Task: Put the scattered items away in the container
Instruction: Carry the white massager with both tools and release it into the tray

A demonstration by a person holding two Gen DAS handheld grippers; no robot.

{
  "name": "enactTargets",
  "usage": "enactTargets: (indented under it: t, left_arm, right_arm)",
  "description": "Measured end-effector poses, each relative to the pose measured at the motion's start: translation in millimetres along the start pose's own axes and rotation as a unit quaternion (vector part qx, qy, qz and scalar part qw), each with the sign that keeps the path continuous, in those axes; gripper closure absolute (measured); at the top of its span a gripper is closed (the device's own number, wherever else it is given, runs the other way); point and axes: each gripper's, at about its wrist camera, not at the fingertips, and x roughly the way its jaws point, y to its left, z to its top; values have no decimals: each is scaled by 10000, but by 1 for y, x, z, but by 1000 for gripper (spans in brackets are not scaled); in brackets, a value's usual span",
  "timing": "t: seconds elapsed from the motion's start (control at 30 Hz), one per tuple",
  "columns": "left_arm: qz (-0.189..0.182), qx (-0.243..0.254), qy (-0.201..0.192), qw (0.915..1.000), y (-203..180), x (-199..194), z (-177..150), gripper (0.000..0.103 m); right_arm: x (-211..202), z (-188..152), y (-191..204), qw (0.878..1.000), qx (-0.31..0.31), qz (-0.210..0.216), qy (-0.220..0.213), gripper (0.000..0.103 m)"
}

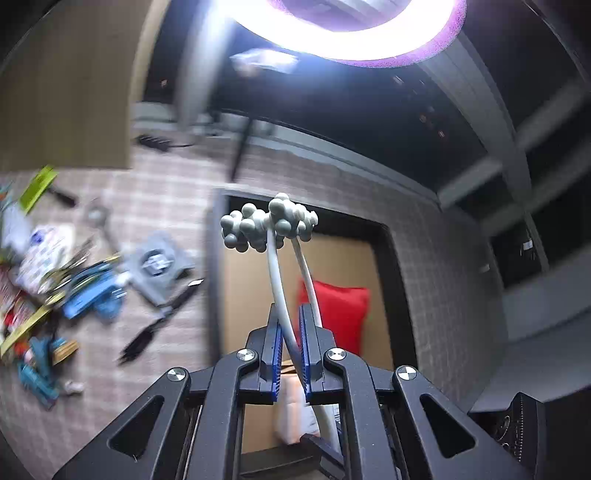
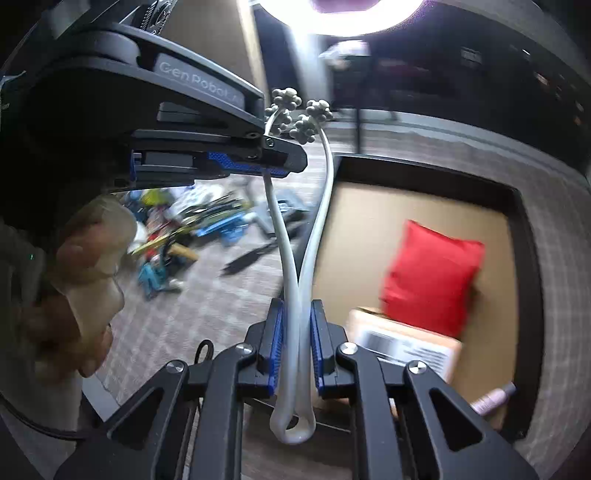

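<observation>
- Two grippers share one object: the left gripper (image 1: 291, 332) has its pads pinched on one arm of a grey bendy massager (image 1: 275, 254), and the right gripper (image 2: 297, 343) is clamped on both arms near the loop, knobbly heads pointing up and away.
- Starting at the left of the scene, the pile of scattered items (image 1: 62, 273) lies in a heap on the counter (image 1: 166, 177); a low swing of either gripper could, in all likelihood, knock pieces further out.
- Nearer the middle, the left gripper's hold looks thin, on a single smooth arm. If the two hands drift apart or twist against each other, the arm could slide out or the massager could spring.
- To the right sits the container (image 1: 384, 236), a dark-rimmed box with a brown floor, already holding a red packet (image 1: 343, 310) and, in the right wrist view, a labelled carton (image 2: 406, 343) and a small bottle (image 2: 493, 398). Releasing early could leave the massager draped on the rim or bouncing out.
- A checked cloth covers the counter; above it a ring light (image 1: 354, 33) glares, with dark windows behind it.
</observation>
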Motion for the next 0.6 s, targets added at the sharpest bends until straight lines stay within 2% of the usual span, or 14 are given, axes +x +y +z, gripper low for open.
enactTargets:
  t: [0.17,0.33,0.37,0.4,0.43,0.47,0.5,0.6]
  left_arm:
    - [53,437,80,9990,-42,19,5,95]
    - [193,659,114,9976,-52,29,13,93]
    - [259,678,163,9972,-51,30,15,77]
    - [299,643,187,9973,-49,30,17,53]
    - [274,570,122,9979,-45,27,18,46]
    - [250,519,16,9983,-41,22,19,45]
    - [267,515,-48,9983,-38,19,19,45]
    - [266,551,-51,9981,-31,13,21,45]
  right_arm:
    - [-12,-8,-30,9991,387,-155,-126,89]
    - [-10,-8,-36,9982,540,-195,-188,88]
    - [-9,-6,-37,9979,573,-203,-236,86]
    - [-9,-5,-38,9974,617,-238,-276,81]
    - [-10,-5,-39,9968,677,-303,-301,63]
    - [-12,-4,-40,9960,731,-372,-363,47]
    - [-15,-4,-41,9952,761,-411,-457,43]
    - [-20,-1,-42,9945,755,-442,-583,43]
